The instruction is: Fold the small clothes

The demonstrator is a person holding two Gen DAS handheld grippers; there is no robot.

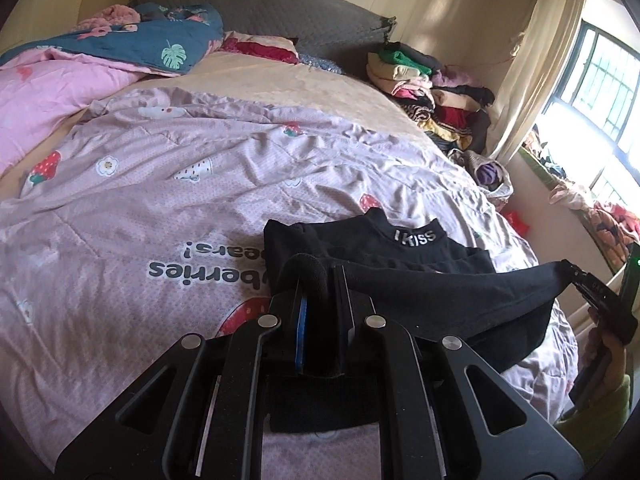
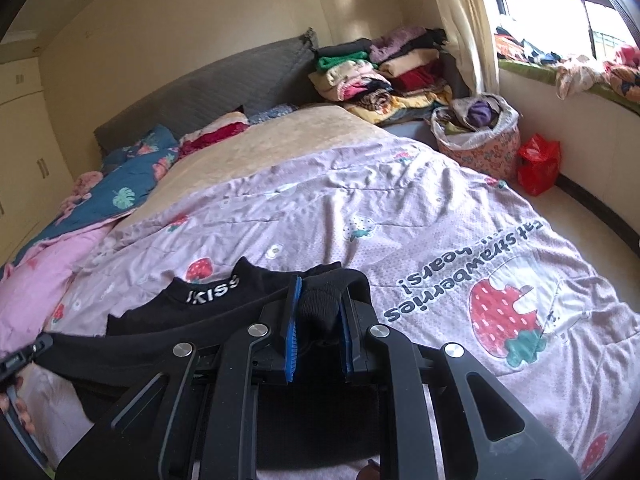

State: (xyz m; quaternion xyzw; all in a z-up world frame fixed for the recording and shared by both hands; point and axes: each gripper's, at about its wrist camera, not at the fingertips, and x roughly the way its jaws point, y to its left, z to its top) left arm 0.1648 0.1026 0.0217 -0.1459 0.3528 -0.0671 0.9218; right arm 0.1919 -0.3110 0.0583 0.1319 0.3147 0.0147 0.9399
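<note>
left gripper (image 1: 320, 280): jaws clamped on one bunched corner of the black top (image 1: 404, 252) | right gripper (image 2: 320, 304): jaws clamped on the other corner | top: edge stretched between both, collar just ahead on the pink quilt (image 1: 160, 184) | far beyond: stacked clothes (image 2: 372, 72)

Pretty lived-in bedroom in front of me. Big bed (image 2: 360, 208) with a grey padded headboard (image 1: 256, 4), and a lilac strawberry-print quilt (image 1: 160, 200) spread over a beige blanket (image 2: 272, 144). A blue leafy duvet (image 1: 132, 42) is bunched up by the headboard. Cream walls (image 2: 180, 20), with cream wardrobe doors (image 2: 24, 128) off to one side. A barred window (image 2: 560, 4) lets in bright daylight past a pale curtain (image 1: 536, 68). A heap of folded laundry (image 2: 384, 72) sits in the corner, with a floral basket (image 2: 480, 136) and a red bag (image 2: 538, 164) on the floor beside the bed.
</note>
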